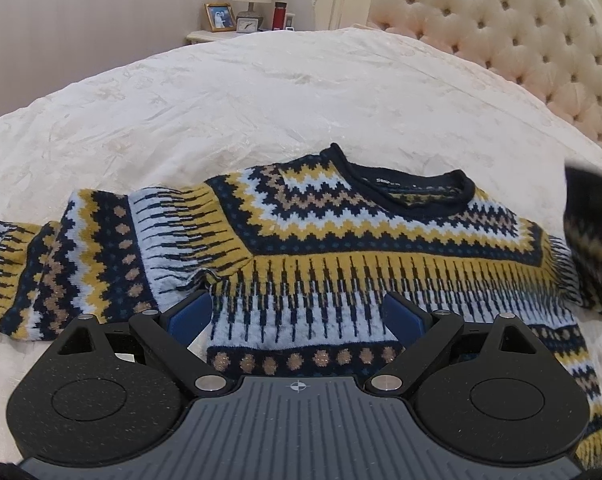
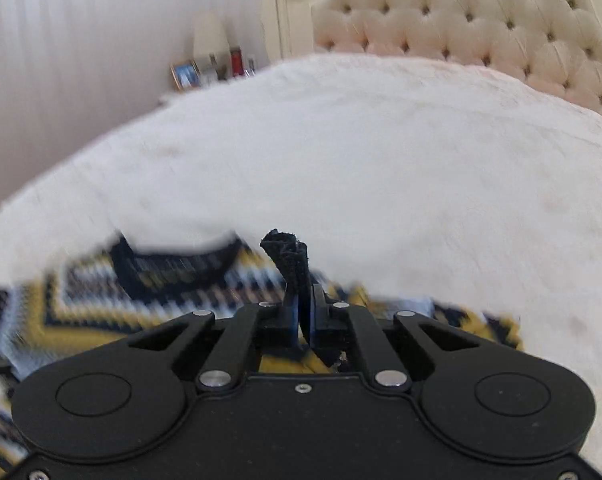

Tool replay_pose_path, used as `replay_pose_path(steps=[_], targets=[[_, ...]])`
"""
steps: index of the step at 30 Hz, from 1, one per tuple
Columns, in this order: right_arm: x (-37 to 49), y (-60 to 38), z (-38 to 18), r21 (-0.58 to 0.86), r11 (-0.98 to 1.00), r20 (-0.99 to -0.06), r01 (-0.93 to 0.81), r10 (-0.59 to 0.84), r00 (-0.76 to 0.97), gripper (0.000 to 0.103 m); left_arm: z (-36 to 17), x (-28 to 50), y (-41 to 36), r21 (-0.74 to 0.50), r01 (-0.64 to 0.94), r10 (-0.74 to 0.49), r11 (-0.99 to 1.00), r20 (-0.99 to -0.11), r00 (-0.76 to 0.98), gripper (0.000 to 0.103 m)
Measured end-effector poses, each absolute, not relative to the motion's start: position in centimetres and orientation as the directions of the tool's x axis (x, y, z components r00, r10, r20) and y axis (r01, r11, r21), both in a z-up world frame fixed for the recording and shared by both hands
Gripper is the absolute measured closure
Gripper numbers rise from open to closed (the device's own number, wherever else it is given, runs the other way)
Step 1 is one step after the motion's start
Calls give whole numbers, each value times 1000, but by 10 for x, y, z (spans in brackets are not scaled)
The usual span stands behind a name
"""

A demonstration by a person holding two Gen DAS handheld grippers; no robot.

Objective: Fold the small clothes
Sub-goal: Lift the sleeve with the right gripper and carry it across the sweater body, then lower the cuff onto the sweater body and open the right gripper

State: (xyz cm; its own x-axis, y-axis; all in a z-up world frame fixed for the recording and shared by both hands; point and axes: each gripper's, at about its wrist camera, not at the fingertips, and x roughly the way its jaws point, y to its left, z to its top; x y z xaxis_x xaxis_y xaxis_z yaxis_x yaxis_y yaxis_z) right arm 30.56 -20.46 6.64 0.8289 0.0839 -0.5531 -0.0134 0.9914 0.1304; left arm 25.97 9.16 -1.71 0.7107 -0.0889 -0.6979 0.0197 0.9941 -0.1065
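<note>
A small knitted sweater with navy, yellow, light blue and tan zigzag bands lies flat on the white bedspread, neck hole away from me. Its left sleeve stretches out to the left. My left gripper is open and empty, low over the sweater's chest. My right gripper is shut on the dark navy cuff of the right sleeve, held above the blurred sweater. That lifted sleeve hangs at the right edge of the left wrist view.
A tufted cream headboard stands at the back right. A nightstand at the back left carries a lamp, a framed photo, a clock and a red bottle. The bedspread stretches wide beyond the sweater.
</note>
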Motion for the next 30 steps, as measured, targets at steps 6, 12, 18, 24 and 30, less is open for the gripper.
replay_pose_path(steps=[6, 12, 18, 24, 30], targets=[[324, -148, 126, 212, 966, -443, -146, 228, 867, 93, -14, 259, 99, -111, -7, -73, 994, -699, 712, 11], [334, -72, 123, 232, 930, -412, -286, 360, 837, 93, -10, 259, 118, -132, -85, -31, 988, -697, 717, 11], [339, -9, 73, 228, 896, -471, -380, 443, 762, 93, -1, 256, 146, -138, -219, 69, 966, -678, 732, 11], [337, 14, 29, 221, 880, -532, -420, 470, 705, 93, 0, 257, 173, -179, -337, 139, 924, -663, 735, 10], [331, 17, 1, 280, 840, -536, -465, 539, 650, 77, -5, 260, 181, -174, -359, 156, 917, -673, 723, 11]])
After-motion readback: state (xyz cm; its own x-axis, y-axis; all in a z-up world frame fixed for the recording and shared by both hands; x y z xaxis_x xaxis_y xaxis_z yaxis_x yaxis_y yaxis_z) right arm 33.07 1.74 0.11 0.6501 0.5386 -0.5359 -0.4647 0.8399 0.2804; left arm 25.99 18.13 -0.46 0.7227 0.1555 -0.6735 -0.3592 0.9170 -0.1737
